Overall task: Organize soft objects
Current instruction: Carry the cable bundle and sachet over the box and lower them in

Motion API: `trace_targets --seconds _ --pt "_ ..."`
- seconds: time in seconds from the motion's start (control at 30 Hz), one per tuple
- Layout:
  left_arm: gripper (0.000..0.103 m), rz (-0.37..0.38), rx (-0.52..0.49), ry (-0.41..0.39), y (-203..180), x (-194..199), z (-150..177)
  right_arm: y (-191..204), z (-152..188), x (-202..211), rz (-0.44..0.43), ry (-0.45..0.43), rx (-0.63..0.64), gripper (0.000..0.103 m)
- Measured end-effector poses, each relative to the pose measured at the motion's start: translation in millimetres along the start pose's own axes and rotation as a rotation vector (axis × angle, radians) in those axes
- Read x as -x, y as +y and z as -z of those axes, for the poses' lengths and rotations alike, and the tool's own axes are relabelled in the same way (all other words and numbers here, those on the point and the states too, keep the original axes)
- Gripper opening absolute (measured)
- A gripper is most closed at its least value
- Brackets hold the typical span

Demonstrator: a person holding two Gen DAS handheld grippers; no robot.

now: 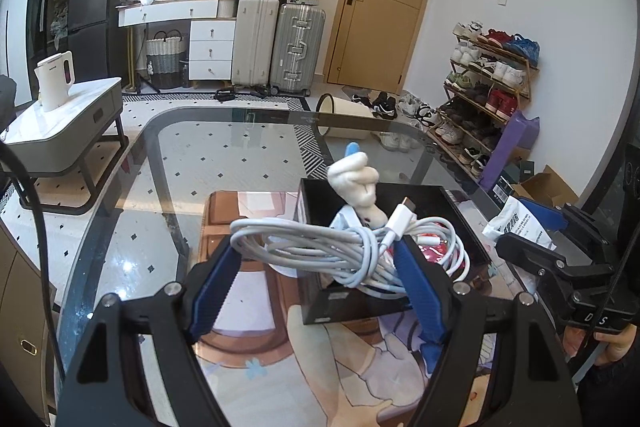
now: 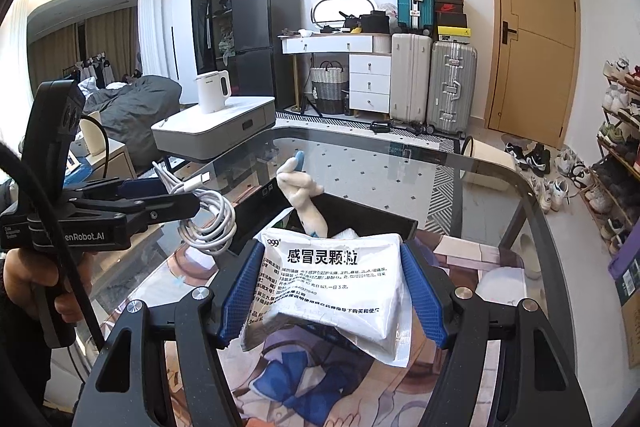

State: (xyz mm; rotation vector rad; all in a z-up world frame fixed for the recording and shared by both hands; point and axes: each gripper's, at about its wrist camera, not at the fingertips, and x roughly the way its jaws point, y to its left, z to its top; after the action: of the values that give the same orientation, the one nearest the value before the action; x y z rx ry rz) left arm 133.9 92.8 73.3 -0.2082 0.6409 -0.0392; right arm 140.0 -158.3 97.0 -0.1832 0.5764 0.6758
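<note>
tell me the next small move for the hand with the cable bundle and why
Probably carry the left gripper forward and lower over the black box, then open. Its jaws clamp the coiled white cable just short of the box, where a plush toy already sits.

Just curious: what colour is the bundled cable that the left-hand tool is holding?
White; the cable shows best in the left wrist view.
</note>
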Motion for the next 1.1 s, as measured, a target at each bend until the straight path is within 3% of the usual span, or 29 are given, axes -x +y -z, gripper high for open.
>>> trace_targets --seconds 0.17,1.1 --pt "0.078 -0.023 -0.007 0.002 2 -10 -1 -3 -2 -15 -0.018 0.018 -0.001 0.070" --pt "0.078 0.030 -0.052 0.042 -17 -65 -5 -27 -22 -61 0.000 0.072 0.018 0.070"
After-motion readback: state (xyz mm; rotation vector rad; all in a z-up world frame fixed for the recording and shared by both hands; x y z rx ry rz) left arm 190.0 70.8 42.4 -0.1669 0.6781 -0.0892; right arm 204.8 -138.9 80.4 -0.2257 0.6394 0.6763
